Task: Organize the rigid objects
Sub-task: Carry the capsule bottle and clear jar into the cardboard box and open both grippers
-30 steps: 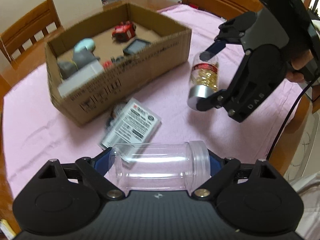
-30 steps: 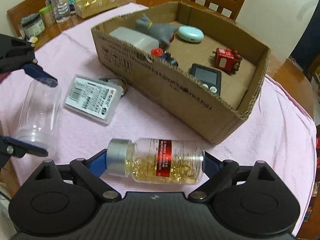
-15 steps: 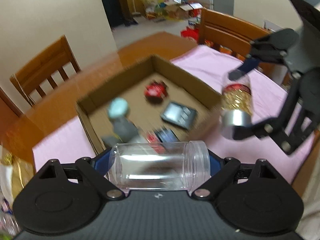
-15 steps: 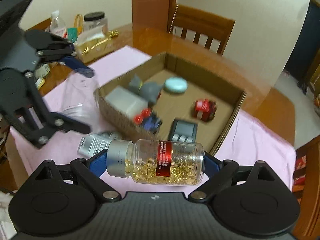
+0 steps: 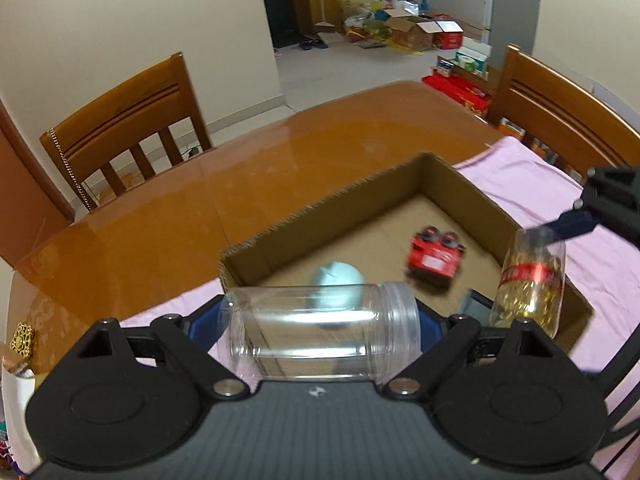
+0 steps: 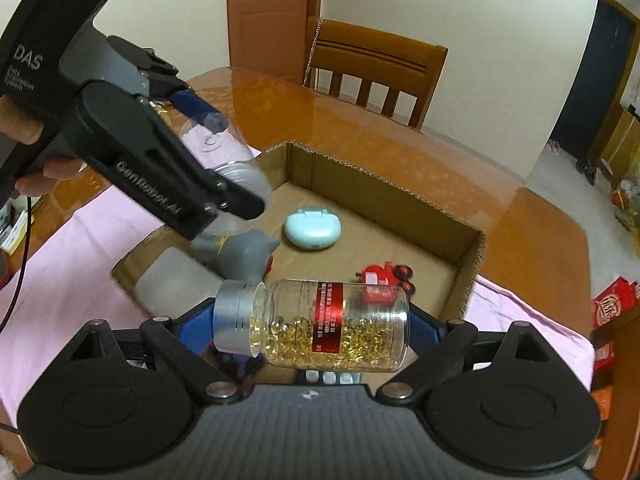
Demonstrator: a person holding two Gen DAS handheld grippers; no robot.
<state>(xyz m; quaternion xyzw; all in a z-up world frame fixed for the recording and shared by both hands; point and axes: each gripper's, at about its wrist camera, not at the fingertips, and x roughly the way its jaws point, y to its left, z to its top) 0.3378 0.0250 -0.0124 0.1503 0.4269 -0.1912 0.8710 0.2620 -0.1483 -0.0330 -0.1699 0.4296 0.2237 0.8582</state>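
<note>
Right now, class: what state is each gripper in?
Left gripper: closed on the empty clear jar.
Right gripper: closed on the capsule bottle.

Home dining room: wooden table [image 5: 280,160], chairs [image 5: 120,120].

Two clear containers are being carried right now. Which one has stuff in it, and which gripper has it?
The capsule bottle with the red label and silver cap, full of golden capsules, in the right gripper. The clear jar in the left gripper is empty and capless.

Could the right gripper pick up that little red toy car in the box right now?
Probably not: the right gripper is already shut on the capsule bottle. Nothing in the cardboard box covers the red toy car.
</note>
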